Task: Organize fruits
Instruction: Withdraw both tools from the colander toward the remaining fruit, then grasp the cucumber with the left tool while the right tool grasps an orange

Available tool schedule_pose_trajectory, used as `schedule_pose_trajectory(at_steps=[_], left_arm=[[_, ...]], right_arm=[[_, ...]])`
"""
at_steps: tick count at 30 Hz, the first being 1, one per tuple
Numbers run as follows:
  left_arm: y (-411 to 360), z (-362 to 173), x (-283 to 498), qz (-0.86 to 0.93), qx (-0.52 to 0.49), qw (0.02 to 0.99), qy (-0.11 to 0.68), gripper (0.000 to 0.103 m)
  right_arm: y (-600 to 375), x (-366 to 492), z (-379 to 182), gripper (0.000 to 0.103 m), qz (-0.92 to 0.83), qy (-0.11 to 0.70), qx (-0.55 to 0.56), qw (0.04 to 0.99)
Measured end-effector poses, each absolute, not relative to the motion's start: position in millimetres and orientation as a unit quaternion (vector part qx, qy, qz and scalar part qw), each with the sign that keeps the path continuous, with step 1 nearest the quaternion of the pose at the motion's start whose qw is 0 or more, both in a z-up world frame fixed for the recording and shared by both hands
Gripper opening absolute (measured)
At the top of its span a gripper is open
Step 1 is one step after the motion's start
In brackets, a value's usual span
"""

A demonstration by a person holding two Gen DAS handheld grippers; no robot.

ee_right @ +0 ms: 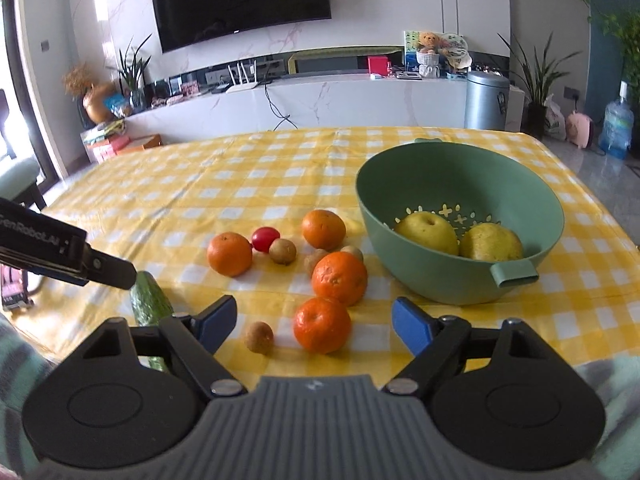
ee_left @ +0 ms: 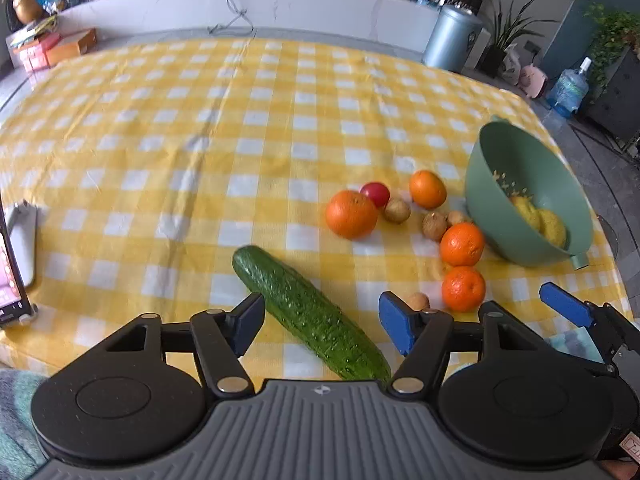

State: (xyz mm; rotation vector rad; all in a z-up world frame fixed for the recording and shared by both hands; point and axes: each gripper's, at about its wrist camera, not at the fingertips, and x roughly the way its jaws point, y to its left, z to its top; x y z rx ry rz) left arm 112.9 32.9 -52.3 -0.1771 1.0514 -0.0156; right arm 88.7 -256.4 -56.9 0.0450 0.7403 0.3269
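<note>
Cucumber (ee_left: 310,314) is lying left of the bowl (ee_left: 484,168), between the open left tongs (ee_left: 320,326); they should be closing squarely on its middle. Right tongs (ee_right: 312,324) are open around an orange (ee_right: 322,325).

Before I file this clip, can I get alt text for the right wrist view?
The right gripper hangs open over a yellow checked tablecloth, its blue pads either side of the nearest orange without touching it. Beyond lie three more oranges, small brown fruits and a red tomato; a green colander holds two yellow pears. A cucumber lies at left.
</note>
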Motion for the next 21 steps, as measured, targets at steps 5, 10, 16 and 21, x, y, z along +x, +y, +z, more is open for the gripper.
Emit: schedule_pose_trajectory(at_steps=[5, 10, 16, 21], left_arm=[[35, -76, 119, 0.011, -0.119, 0.841, 0.528, 0.076], [37, -91, 124, 0.044, -0.136, 0.835, 0.531, 0.076], [41, -104, 129, 0.058, -0.168, 0.824, 0.538, 0.076], [37, -110, 135, 0.058, -0.171, 0.824, 0.538, 0.076]], right_arm=[[-253, 95, -66, 0.07, 0.163, 0.37, 0.021, 0.914], [-255, 109, -77, 0.056, 0.141, 0.396, 0.043, 0.906], [-256, 121, -89, 0.052, 0.137, 0.424, 0.068, 0.892], [-254, 126, -93, 0.052, 0.139, 0.433, 0.07, 0.888]])
